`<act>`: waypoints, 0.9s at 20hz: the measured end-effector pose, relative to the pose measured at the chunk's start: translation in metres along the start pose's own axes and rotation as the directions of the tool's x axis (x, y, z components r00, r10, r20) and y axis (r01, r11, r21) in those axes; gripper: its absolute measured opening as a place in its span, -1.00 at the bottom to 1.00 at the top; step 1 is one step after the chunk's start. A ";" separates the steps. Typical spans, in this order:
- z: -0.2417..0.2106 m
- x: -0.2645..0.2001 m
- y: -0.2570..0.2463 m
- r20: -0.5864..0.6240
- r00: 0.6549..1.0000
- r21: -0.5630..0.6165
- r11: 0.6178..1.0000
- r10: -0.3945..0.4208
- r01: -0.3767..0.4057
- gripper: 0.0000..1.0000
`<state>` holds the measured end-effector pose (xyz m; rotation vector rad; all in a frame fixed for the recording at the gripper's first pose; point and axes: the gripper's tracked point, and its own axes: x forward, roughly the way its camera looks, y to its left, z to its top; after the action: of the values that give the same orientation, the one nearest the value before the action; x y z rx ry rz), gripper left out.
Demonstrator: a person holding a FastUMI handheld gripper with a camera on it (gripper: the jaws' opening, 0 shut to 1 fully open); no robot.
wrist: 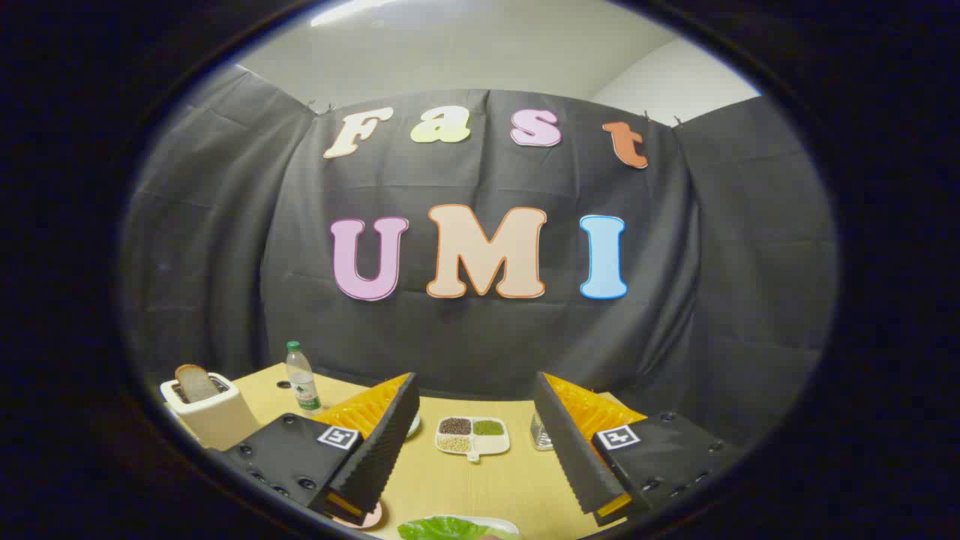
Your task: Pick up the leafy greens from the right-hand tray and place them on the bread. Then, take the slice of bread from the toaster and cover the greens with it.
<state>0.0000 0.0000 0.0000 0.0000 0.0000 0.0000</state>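
The claw (475, 442) is open, its fingers wide apart and holding nothing. The greens (439, 529) lie on a plate (499, 525) below and between the fingers. Beyond the left finger, a toaster (214, 420) holds bread (196, 382), with a bottle (302, 379) beside it. A divided dish (472, 436) sits ahead between the fingers.

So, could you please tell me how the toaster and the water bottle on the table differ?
The toaster is a squat, pale box; the water bottle is slim, clear and upright. The toaster is open-topped with a bread slice sticking out; the bottle is closed by a green cap. Both stand on the table, beyond the left finger of the gripper, whose jaws are open, holding nothing.
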 end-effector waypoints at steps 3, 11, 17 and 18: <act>0.004 0.004 -0.003 0.020 1.000 -0.015 1.000 0.000 0.000 0.97; 0.003 0.002 -0.007 0.021 1.000 -0.030 1.000 -0.006 0.006 0.97; -0.004 0.000 -0.003 0.006 1.000 -0.043 0.999 0.006 -0.006 0.97; -0.005 -0.001 -0.002 0.004 1.000 -0.041 0.999 0.009 -0.009 0.97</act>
<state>-0.0010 -0.0019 -0.0046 -0.0407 -0.0044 0.0090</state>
